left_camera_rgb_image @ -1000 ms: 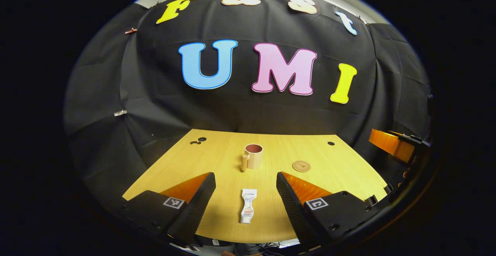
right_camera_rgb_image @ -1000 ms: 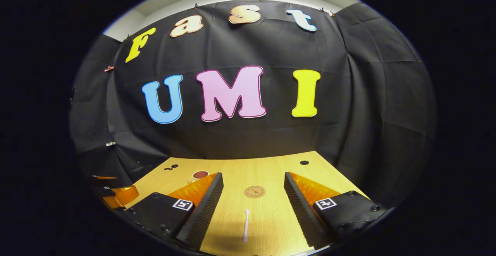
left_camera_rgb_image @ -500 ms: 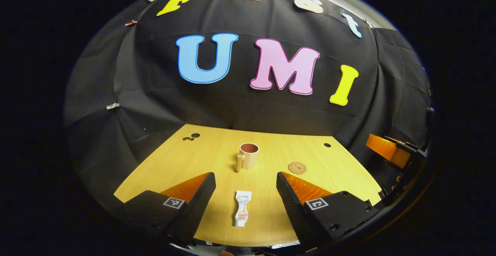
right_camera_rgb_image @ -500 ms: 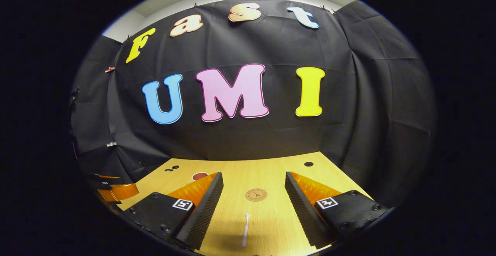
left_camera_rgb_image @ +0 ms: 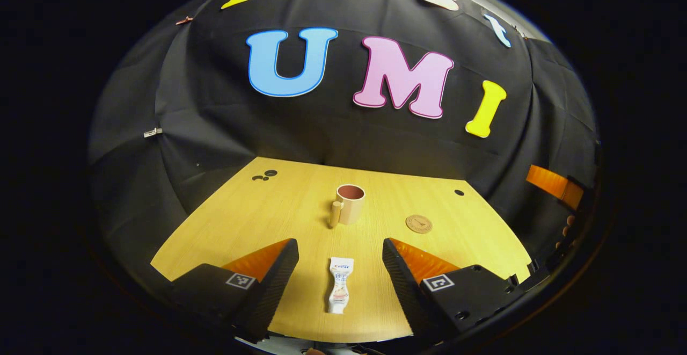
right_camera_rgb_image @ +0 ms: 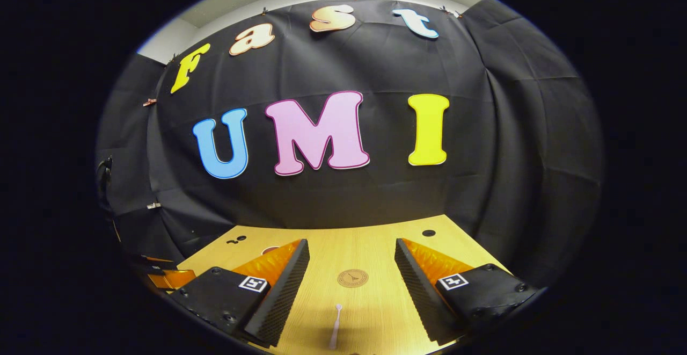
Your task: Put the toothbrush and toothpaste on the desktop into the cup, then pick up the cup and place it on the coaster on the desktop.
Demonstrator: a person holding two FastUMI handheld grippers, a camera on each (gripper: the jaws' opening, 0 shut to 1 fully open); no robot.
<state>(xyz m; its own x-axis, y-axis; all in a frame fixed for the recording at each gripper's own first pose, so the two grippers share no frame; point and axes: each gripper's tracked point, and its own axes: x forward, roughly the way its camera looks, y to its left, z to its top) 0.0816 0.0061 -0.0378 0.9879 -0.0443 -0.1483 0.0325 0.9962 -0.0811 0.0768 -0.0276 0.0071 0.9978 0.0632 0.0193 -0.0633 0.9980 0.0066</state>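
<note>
In the left gripper view a white toothpaste tube [left_camera_rgb_image: 339, 292] lies flat on the wooden desktop [left_camera_rgb_image: 268, 210], between the fingers of my open left gripper [left_camera_rgb_image: 340, 269]. Beyond it stands a tan cup [left_camera_rgb_image: 350, 204] with a reddish inside, its handle facing left. A round brown coaster [left_camera_rgb_image: 418, 223] lies to its right. In the right gripper view a white toothbrush [right_camera_rgb_image: 336, 331] lies on the desktop [right_camera_rgb_image: 370, 247], pointing away, between the fingers of my open right gripper [right_camera_rgb_image: 351, 274]. The coaster [right_camera_rgb_image: 352, 278] sits just past it. The cup's rim [right_camera_rgb_image: 270, 249] peeks out behind the left finger.
Small dark holes [left_camera_rgb_image: 264, 175] mark the desktop's far left, and one hole [left_camera_rgb_image: 459, 192] the far right. The other gripper's orange finger [left_camera_rgb_image: 555, 186] shows at the right edge of the left gripper view. An orange finger [right_camera_rgb_image: 172, 278] also shows at the lower left of the right gripper view.
The left gripper has tilted down a little and the table shows more fully. The right gripper has drawn back slightly, so the toothbrush and coaster sit lower in its view. Both stay open.
</note>
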